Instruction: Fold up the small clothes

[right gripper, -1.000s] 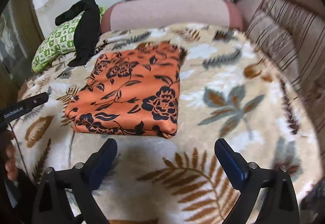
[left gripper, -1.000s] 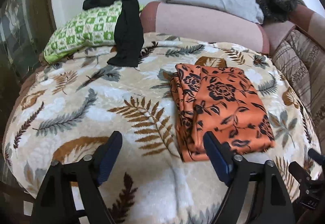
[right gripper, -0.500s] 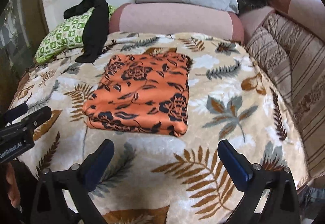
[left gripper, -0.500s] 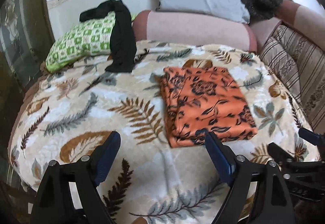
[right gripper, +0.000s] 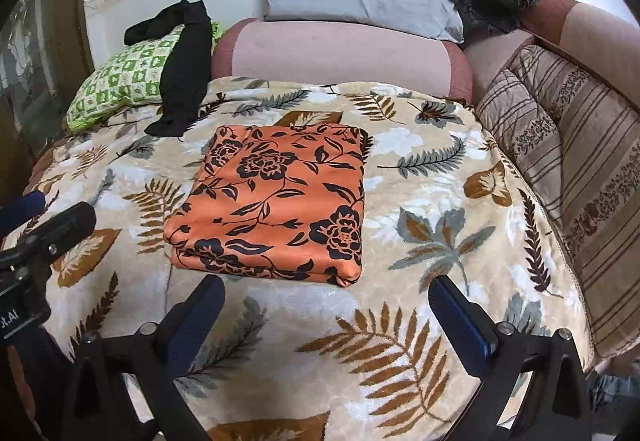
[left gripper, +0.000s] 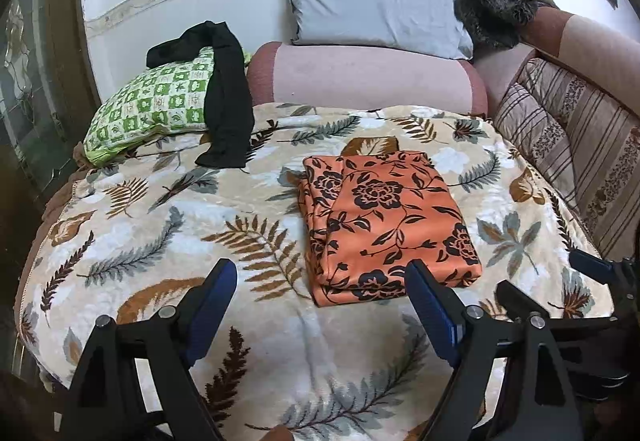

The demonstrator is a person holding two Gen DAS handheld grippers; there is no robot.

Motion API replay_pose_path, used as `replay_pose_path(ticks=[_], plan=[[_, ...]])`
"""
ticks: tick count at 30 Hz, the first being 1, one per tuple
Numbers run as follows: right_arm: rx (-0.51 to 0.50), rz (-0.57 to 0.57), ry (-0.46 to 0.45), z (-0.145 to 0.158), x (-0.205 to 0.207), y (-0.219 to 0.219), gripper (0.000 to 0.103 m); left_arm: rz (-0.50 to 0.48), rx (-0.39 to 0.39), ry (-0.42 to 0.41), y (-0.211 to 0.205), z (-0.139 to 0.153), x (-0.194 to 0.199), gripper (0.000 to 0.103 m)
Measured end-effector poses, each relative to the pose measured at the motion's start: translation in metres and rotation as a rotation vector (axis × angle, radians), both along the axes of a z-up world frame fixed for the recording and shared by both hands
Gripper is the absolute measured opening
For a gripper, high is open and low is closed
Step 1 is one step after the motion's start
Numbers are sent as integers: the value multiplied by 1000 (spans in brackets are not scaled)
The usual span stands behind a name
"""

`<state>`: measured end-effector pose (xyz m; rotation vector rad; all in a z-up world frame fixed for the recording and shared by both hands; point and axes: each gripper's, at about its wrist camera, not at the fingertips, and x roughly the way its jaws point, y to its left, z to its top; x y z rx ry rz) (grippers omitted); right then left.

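An orange cloth with black flowers (left gripper: 380,217) lies folded into a flat rectangle on the leaf-patterned blanket (left gripper: 140,233); it also shows in the right wrist view (right gripper: 276,201). My left gripper (left gripper: 320,281) is open and empty, just in front of the cloth's near edge. My right gripper (right gripper: 326,295) is open and empty, also just in front of the cloth. A black garment (left gripper: 224,101) hangs over a green checked pillow (left gripper: 148,109) at the back left; both also show in the right wrist view, the garment (right gripper: 184,69) over the pillow (right gripper: 116,81).
A pink bolster (left gripper: 360,77) and grey pillow (left gripper: 376,5) line the back wall. Striped cushions (left gripper: 568,153) stand along the right side. A dark furry item (left gripper: 492,13) sits at the back right. The right gripper's body (left gripper: 592,289) shows at the left view's right edge.
Both grippers have pulled back and up from the folded orange cloth, so more of the bed and back wall shows. The cloth has not moved.
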<state>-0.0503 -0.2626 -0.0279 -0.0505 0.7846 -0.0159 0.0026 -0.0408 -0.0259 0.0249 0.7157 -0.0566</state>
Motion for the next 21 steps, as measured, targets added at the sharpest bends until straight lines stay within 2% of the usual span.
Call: replay_pose_path(ticks=[8, 19, 20, 21], plan=[[20, -40, -45, 13, 0, -4, 103, 41, -4, 3, 7, -1, 6, 86], [30, -45, -52, 13, 4, -2, 103, 21, -23, 13, 7, -4, 11, 86], [30, -46, -52, 13, 4, -2, 103, 15, -31, 13, 7, -4, 12, 90], [30, -46, -54, 13, 4, -2, 103, 10, -37, 15, 6, -5, 13, 101]])
